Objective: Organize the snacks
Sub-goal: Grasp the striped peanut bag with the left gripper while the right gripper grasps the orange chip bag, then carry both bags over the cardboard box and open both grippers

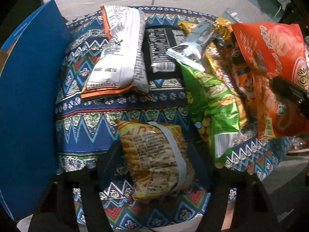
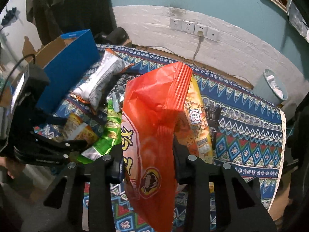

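Observation:
A yellow snack bag [image 1: 154, 160] lies on the patterned cloth [image 1: 92, 119], and my left gripper [image 1: 154, 150] is shut on it, one finger against each side. The right wrist view shows that left gripper [image 2: 71, 133] low at the left, pointing down at the same yellow bag [image 2: 81, 133]. My right gripper [image 2: 148, 150] is shut on a big red-orange snack bag [image 2: 154, 116] and holds it up off the pile. In the left wrist view the red-orange bag [image 1: 270, 61] hangs at the right, with the right gripper's finger [image 1: 289, 92] on it.
An open blue cardboard box [image 1: 29, 96] stands at the left edge. On the cloth lie a white bag with orange trim [image 1: 119, 54], a black bag [image 1: 160, 52], a silver packet [image 1: 193, 46], a green bag [image 1: 212, 100] and another yellow bag [image 2: 199, 127]. A pale bin [image 2: 270, 89] stands far right.

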A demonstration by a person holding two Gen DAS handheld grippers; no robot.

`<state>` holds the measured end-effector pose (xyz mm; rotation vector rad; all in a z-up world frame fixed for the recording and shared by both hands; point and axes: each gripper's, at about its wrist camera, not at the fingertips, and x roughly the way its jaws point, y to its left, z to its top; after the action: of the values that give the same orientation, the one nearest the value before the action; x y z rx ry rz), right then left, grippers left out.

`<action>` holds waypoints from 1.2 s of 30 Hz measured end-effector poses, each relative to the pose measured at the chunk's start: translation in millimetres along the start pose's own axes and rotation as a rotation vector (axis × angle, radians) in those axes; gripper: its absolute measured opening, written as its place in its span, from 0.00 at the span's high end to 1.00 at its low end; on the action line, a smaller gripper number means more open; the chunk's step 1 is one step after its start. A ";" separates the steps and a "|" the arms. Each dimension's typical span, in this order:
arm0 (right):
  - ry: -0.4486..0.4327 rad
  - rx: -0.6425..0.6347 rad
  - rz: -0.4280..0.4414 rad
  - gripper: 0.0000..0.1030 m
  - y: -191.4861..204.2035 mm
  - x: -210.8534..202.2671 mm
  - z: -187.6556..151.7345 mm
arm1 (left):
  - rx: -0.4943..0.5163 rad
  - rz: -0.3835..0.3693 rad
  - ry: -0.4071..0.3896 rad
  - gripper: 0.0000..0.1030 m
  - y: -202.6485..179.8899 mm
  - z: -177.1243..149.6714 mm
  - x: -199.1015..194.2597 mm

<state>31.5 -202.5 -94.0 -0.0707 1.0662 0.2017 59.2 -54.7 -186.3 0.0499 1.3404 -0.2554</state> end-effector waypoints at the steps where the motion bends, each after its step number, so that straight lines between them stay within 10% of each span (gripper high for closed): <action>1: -0.004 0.001 0.003 0.66 0.5 -1.8 0.1 | 0.001 -0.003 -0.001 0.37 0.4 -0.4 -0.3; 21: -0.025 0.016 0.008 0.66 0.3 -16.3 -2.6 | 0.021 0.039 0.055 0.19 -7.1 -12.2 17.7; 27: -0.033 0.009 0.007 0.66 1.9 -18.8 -1.0 | 0.032 0.034 0.037 0.42 -5.6 -6.1 19.8; 36: -0.059 0.003 0.014 0.66 8.8 -27.7 6.4 | 0.039 0.078 -0.069 0.44 -1.8 -10.3 -26.8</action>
<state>22.3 -196.5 -66.3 -0.0538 1.0090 0.2137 43.5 -50.4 -162.6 0.1244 1.2623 -0.2152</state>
